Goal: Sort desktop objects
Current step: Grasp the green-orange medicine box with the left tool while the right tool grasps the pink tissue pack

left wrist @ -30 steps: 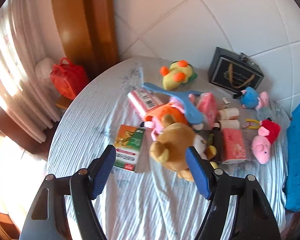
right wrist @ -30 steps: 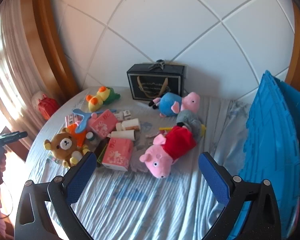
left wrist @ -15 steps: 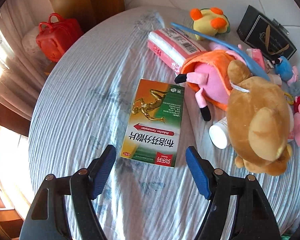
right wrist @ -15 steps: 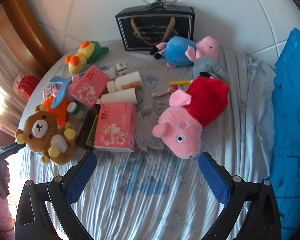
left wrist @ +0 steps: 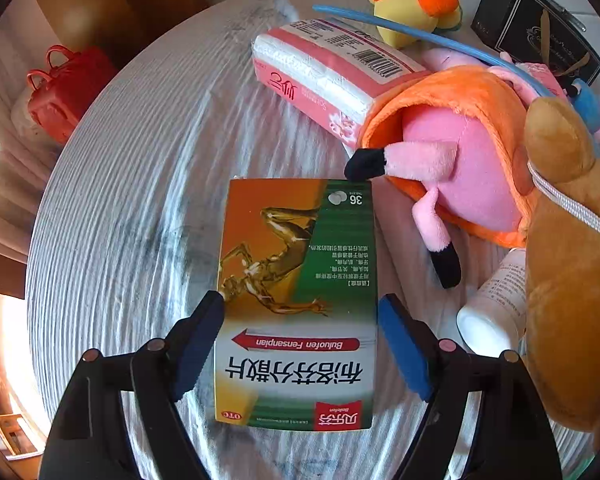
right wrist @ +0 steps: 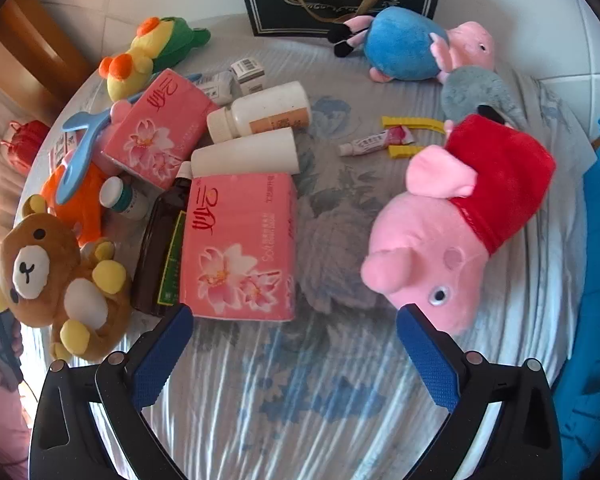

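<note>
Striped tablecloth (left wrist: 120,208) bears medicine box (left wrist: 296,304) between spread, empty left tool (left wrist: 300,312) pads

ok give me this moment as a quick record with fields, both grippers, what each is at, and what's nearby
left gripper: open, fingers on either side of the medicine box; contact unclear
medicine box: flat on the table, print upside down in the left wrist view
beside box: orange-dressed pig plush, white bottle, brown bear
right gripper: open, holding nothing, over bare cloth
ahead of right gripper: pink tissue pack on its left, red-dressed pig plush on its right
</note>
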